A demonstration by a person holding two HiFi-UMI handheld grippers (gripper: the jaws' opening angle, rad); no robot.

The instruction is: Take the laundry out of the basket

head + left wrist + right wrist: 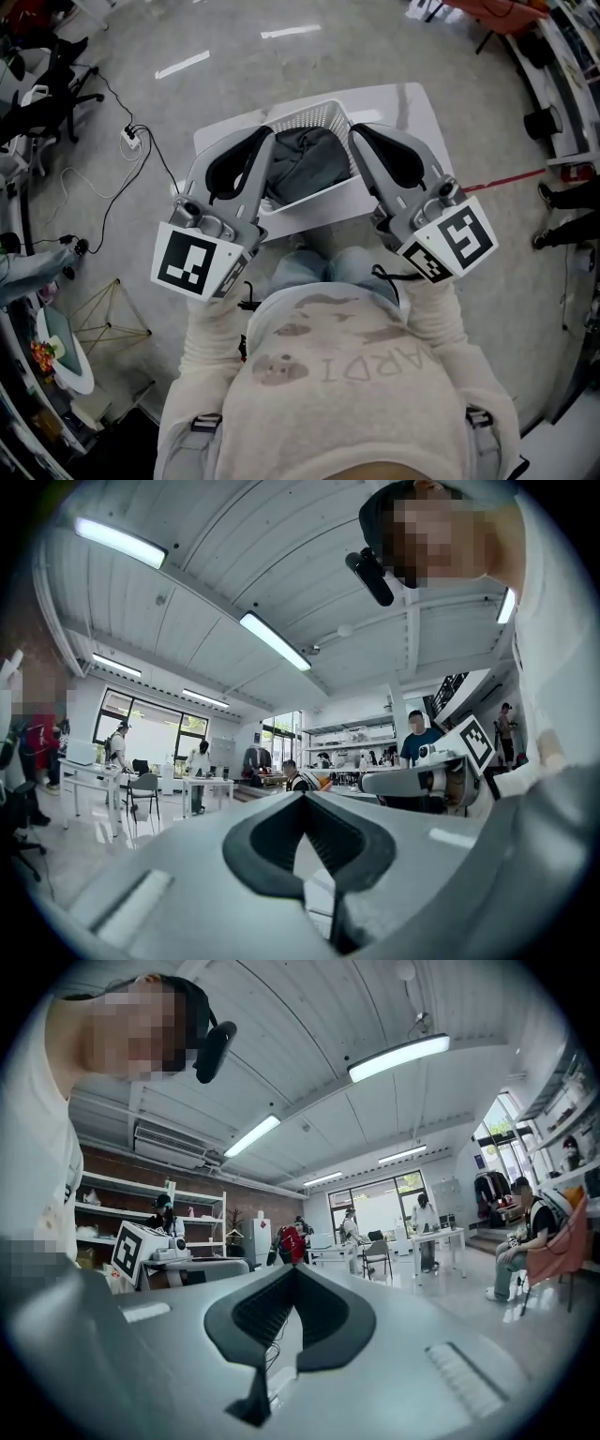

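Laundry (309, 161) fills the basket (317, 112) as I hold both grippers closed above it.

The dark grey laundry lies heaped inside the white basket, which stands on a white table (408, 101) just beyond my knees. My left gripper (266, 132) hangs over the basket's left rim and my right gripper (353, 130) over its right rim, both pointing away from me. Each gripper's jaws meet at the tips with nothing between them. Both gripper views look out across a bright room where people stand near desks.
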